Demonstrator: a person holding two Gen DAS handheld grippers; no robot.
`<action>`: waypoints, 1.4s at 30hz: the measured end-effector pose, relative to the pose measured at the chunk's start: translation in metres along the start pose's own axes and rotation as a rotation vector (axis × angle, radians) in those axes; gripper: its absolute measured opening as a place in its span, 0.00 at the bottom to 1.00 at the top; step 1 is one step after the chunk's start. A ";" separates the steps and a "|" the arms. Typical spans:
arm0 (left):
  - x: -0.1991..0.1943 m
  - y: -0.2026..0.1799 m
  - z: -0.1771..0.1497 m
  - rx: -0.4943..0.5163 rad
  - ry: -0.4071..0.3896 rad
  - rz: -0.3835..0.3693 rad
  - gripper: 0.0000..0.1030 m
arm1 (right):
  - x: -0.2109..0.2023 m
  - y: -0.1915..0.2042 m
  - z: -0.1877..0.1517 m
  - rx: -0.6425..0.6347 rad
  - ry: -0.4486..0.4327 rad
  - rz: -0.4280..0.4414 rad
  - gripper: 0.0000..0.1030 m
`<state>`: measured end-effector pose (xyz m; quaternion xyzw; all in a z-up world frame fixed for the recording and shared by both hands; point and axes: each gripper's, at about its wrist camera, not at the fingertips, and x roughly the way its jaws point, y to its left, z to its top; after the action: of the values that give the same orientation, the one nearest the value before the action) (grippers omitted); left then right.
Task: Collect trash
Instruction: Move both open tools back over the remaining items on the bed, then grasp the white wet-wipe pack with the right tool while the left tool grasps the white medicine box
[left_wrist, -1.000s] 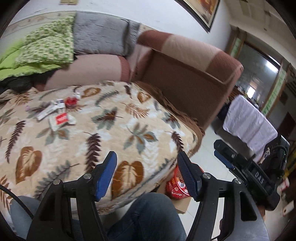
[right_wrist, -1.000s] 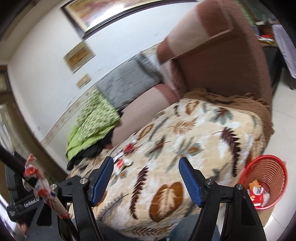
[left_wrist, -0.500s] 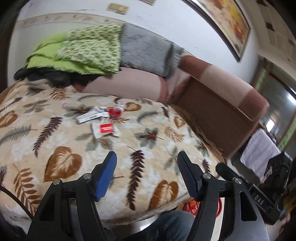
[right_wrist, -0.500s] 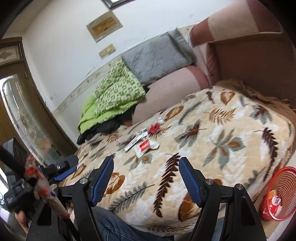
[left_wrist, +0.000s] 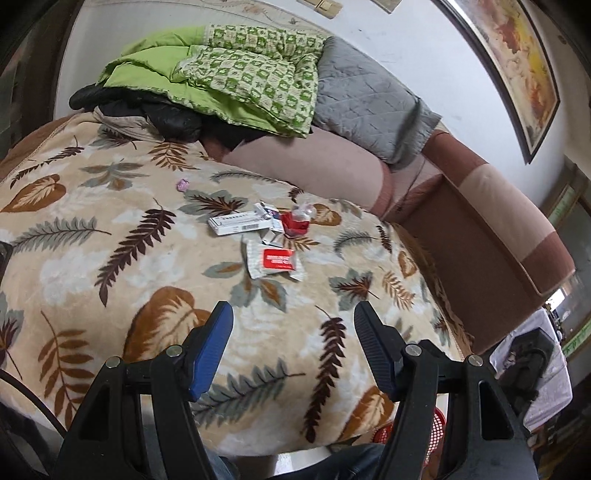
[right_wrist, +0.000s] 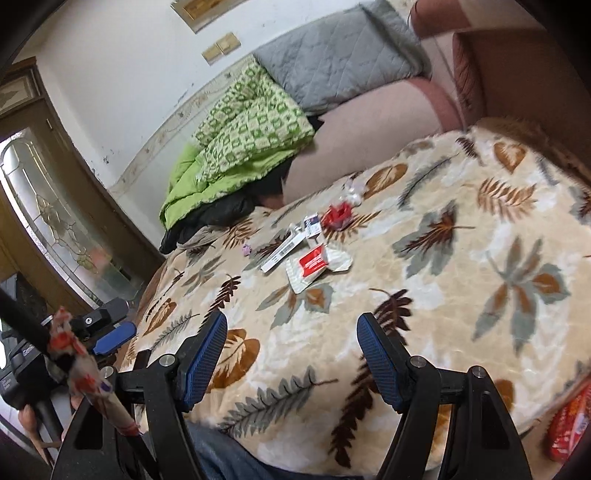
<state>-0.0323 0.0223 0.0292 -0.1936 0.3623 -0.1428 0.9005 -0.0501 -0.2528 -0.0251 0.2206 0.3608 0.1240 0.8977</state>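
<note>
Both hand-held grippers, the left gripper (left_wrist: 291, 347) and the right gripper (right_wrist: 291, 350), hang above the near part of the leaf-patterned blanket (left_wrist: 110, 266) with their blue-padded jaws spread wide and nothing between them. The trash lies in a loose cluster further in, well apart from either tool: a white wrapper with a red label (left_wrist: 275, 260) nearest, a flat white box (left_wrist: 238, 223) just behind it, a crumpled red wrapper (left_wrist: 293, 223) beside that, and a small pink scrap (left_wrist: 183, 184) off alone. This looks like the approach before a pick. The next move calls for reaching forward to the red-label wrapper, coming down low and flat to pinch an edge without catching blanket pile. A red basket (left_wrist: 436, 428) shows below the blanket's edge, seemingly the drop point.
</note>
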 end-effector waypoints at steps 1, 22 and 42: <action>0.002 0.001 0.003 0.001 0.000 0.005 0.65 | 0.013 -0.002 0.003 0.005 0.017 0.016 0.75; 0.149 0.059 0.098 0.188 0.089 0.135 0.65 | 0.213 -0.036 0.026 0.256 0.187 0.079 0.75; 0.252 0.102 0.119 0.218 0.188 0.142 0.65 | 0.268 -0.024 0.035 0.158 0.118 -0.178 0.39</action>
<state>0.2392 0.0415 -0.0884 -0.0543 0.4400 -0.1347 0.8862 0.1661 -0.1820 -0.1733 0.2501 0.4399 0.0279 0.8621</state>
